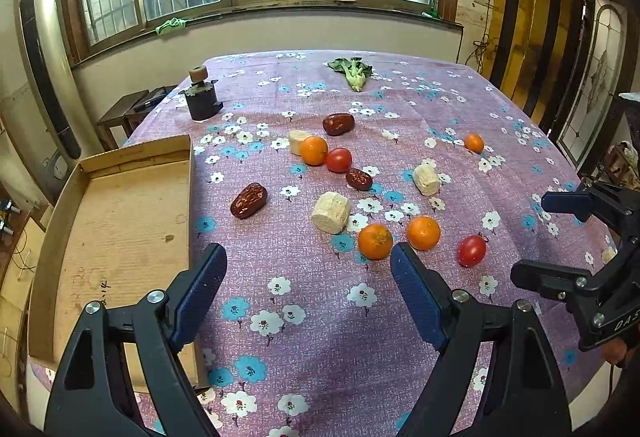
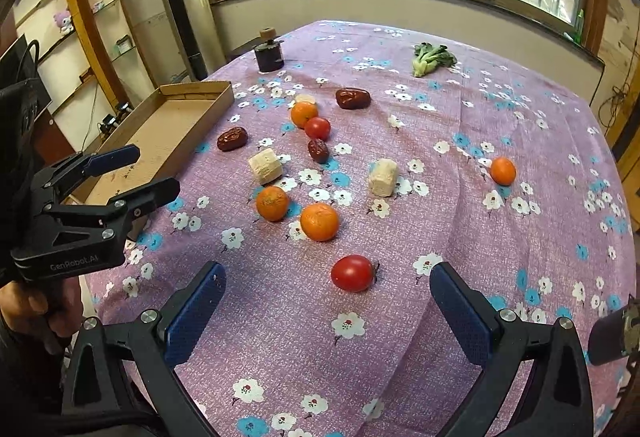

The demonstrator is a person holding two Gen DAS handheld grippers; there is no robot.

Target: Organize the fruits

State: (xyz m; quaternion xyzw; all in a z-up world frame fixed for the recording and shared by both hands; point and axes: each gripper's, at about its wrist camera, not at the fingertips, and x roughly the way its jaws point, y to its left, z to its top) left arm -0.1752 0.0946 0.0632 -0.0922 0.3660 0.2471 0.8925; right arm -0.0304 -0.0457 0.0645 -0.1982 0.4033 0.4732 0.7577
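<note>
Two grippers hovering over the near edge of the table (image 1: 420, 85), both spread wide, both holding nothing. Left gripper (image 1: 308, 301) sitting just right of the cardboard tray (image 1: 120, 221), fingers (image 1: 200, 289) straddling bare tablecloth (image 2: 500, 237). Right gripper (image 2: 326, 305) framing a tomato (image 2: 352, 272) just ahead of its fingers (image 2: 196, 313), not touching it.

Tray lying along the left edge, showing nothing inside but a stain.

Fruits scattering across the middle of the table:
- Oranges: two side by side near the near edge (image 1: 375, 241) (image 1: 423, 233), one mid-table (image 1: 314, 150) touching a second tomato (image 1: 338, 159), one smaller (image 1: 474, 142) sitting alone toward the right edge.
- Dates: one (image 1: 249, 200) lying closest to the tray, one (image 1: 359, 179) just in front of the mid-table tomato, one (image 1: 338, 124) farther back.
- Pale cut chunks: one (image 1: 331, 212) just behind the near oranges, one (image 1: 426, 179) right of centre, one (image 1: 299, 141) tucking against the back of the mid-table orange. Can't tell what fruit.

Leafy green (image 1: 354, 71) lying near the far edge, well apart from the fruits. Dark cylindrical block with a round knob on top (image 1: 200, 93) standing toward the far left corner, behind the tray.

Hand (image 2: 36, 313) gripping the left gripper's handle in the right wrist view.
</note>
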